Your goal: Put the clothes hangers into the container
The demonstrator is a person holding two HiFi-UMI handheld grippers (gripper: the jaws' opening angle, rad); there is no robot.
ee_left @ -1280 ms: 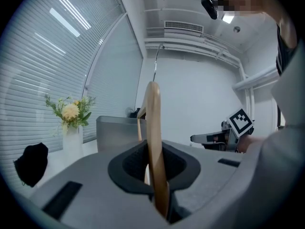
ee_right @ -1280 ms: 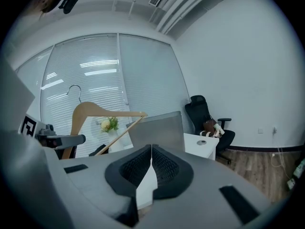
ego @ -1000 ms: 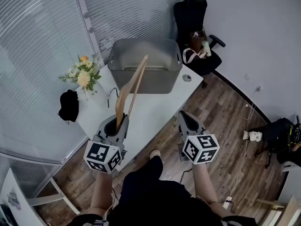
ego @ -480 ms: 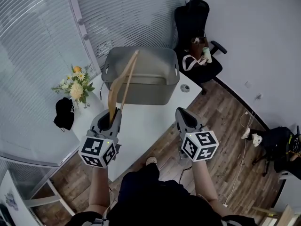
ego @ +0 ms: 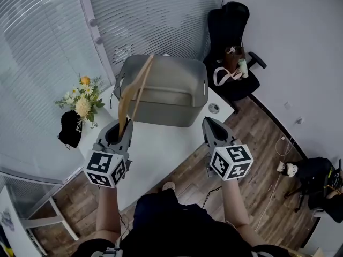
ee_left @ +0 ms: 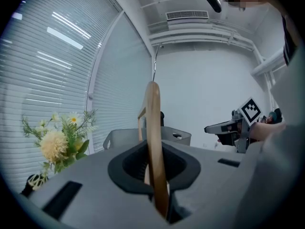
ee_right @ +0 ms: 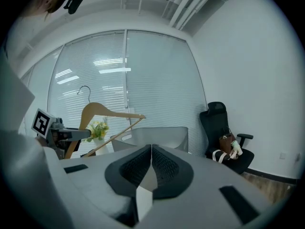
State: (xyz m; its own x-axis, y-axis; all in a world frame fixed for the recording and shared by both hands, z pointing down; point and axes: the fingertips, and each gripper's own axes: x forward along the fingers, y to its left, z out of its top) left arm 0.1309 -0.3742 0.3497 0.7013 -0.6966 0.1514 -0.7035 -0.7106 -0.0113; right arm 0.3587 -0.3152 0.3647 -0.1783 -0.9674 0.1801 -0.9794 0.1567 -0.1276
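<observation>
A person standing at a white counter [ego: 155, 149] is holding a two-jaw tool in each hand. The left tool [ego: 115, 135] is clamping its jaws, nearly together, on the lower end of one arm of a wooden clothes hanger [ego: 134, 90]. The hanger is rising steeply from the jaws and leaning toward a grey container [ego: 166, 107] at the far side of the counter. From the head view its upper end is overlapping the container's near rim, but the hanger is not yet inside. The right tool [ego: 214, 133] is hovering over the counter's right edge with its jaws pressed together and nothing between them. The likely risk is the grip: the tool is pinching only one end, so the long wooden frame may be acting as a lever and could pivot or slip in the jaws when tilted. The metal hook or the crossbar could also snag on the container's rim on the way in. A vase of flowers [ego: 80, 103] is standing close on the left, where a wide swing could knock it. As far as the head view is showing, the container's interior is looking bare, with no hangers visible in it.
</observation>
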